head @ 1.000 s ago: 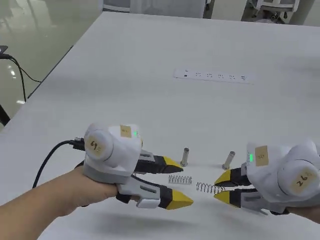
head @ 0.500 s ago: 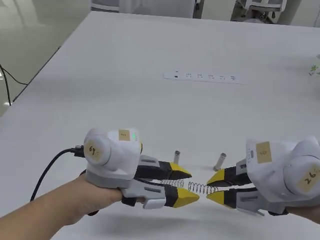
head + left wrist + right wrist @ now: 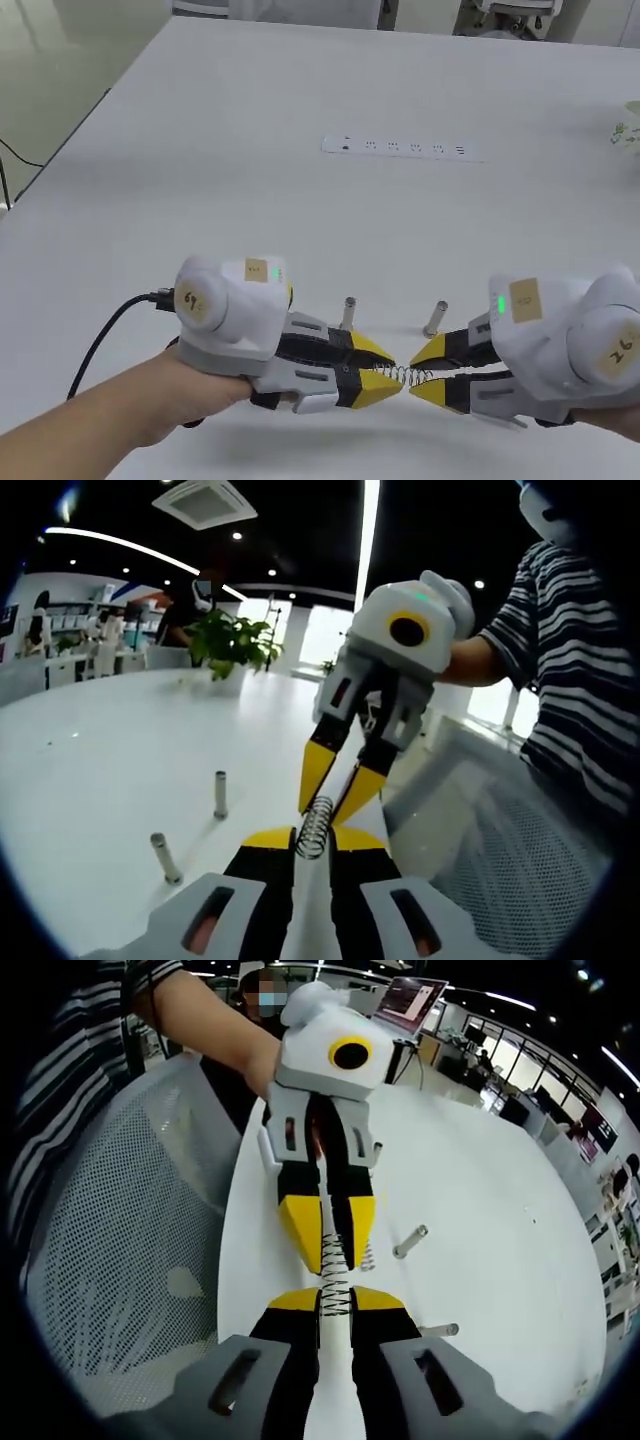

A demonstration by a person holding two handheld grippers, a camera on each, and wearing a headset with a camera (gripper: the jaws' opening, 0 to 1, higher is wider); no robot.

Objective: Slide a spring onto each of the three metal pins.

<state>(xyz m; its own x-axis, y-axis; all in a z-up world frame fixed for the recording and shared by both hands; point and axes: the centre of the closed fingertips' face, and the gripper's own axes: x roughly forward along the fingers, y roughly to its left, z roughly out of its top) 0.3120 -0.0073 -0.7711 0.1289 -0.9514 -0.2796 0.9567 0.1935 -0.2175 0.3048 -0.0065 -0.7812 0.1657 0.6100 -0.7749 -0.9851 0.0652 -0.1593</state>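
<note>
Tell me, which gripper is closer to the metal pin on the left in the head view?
Left. The left gripper lies just in front of that pin, on the person's side; the right gripper sits farther off to its right, nearer the other pin.

A white power strip (image 3: 395, 148) lies on the white table (image 3: 250, 120).

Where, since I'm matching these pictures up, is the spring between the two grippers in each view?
Head view: spring low, just right of centre, between the left gripper and right gripper.
Left gripper view: spring low centre, at its own tips.
Right gripper view: spring at centre, above its own tips.
Shared landmark: the two pins standing just beside the spring.
</note>
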